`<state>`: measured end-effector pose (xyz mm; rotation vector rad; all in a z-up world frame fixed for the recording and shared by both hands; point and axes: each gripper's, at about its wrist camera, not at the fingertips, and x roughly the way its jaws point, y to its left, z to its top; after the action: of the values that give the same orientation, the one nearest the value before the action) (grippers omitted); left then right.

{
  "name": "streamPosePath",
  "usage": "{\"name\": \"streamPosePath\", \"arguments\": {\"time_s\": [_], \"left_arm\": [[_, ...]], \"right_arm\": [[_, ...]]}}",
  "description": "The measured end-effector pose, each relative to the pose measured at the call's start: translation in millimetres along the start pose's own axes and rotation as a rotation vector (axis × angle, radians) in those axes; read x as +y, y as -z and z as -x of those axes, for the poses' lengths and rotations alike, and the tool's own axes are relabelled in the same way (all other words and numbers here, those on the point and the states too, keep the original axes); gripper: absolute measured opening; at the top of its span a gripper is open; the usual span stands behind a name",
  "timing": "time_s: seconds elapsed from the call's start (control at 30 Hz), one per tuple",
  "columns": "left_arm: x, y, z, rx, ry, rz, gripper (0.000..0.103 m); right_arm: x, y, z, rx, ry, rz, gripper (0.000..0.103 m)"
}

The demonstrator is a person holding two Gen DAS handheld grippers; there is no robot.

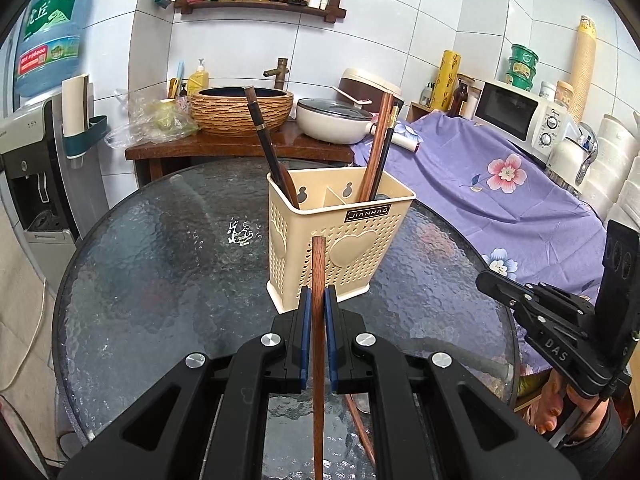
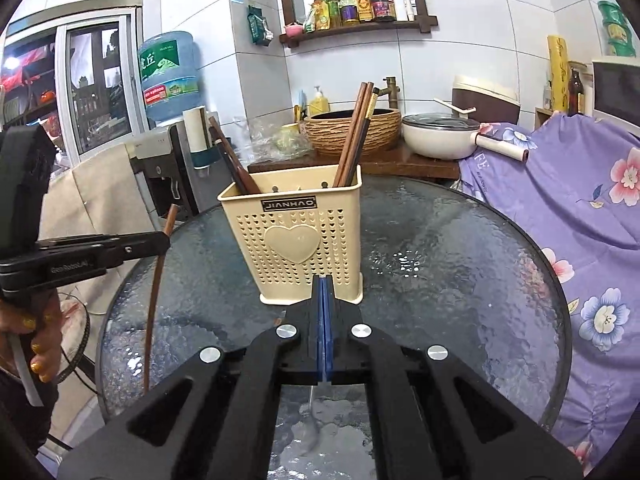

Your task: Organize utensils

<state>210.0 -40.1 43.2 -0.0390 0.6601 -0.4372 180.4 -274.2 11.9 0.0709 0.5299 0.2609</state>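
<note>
A slim reddish-brown wooden chopstick (image 1: 318, 344) is clamped mid-shaft in the left claw (image 1: 318, 300), held upright just before the cream perforated plastic utensil holder (image 1: 340, 248) on the round textured glass surface (image 1: 160, 260). It is judged light, stiff and smooth, best gripped near its middle. The right claw (image 2: 324, 284) is closed on nothing.
</note>
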Motion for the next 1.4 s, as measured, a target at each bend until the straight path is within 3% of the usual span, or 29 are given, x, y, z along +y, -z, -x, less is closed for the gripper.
{"name": "streamPosePath", "arguments": {"time_s": [0.27,0.77,0.8,0.83,0.9,1.4], "left_arm": [[2,-1,-3,0.006,-0.002,0.003,0.007],[2,-1,-7,0.012,-0.001,0.001,0.007],[2,-1,-8,0.013,-0.001,0.001,0.007],[2,-1,-8,0.014,-0.001,0.001,0.007],[1,0,-8,0.015,-0.001,0.0,0.007],[1,4,-11,0.027,0.005,0.002,0.007]], "right_arm": [[-6,4,-18,0.052,0.009,-0.029,0.001],[6,64,-65,0.323,-0.032,-0.029,0.003],[6,68,-65,0.329,-0.034,-0.032,0.009],[7,72,-65,0.332,-0.03,-0.033,0.026],[10,77,-59,0.296,-0.019,-0.034,0.046],[26,100,-56,0.36,0.038,0.039,0.049]]}}
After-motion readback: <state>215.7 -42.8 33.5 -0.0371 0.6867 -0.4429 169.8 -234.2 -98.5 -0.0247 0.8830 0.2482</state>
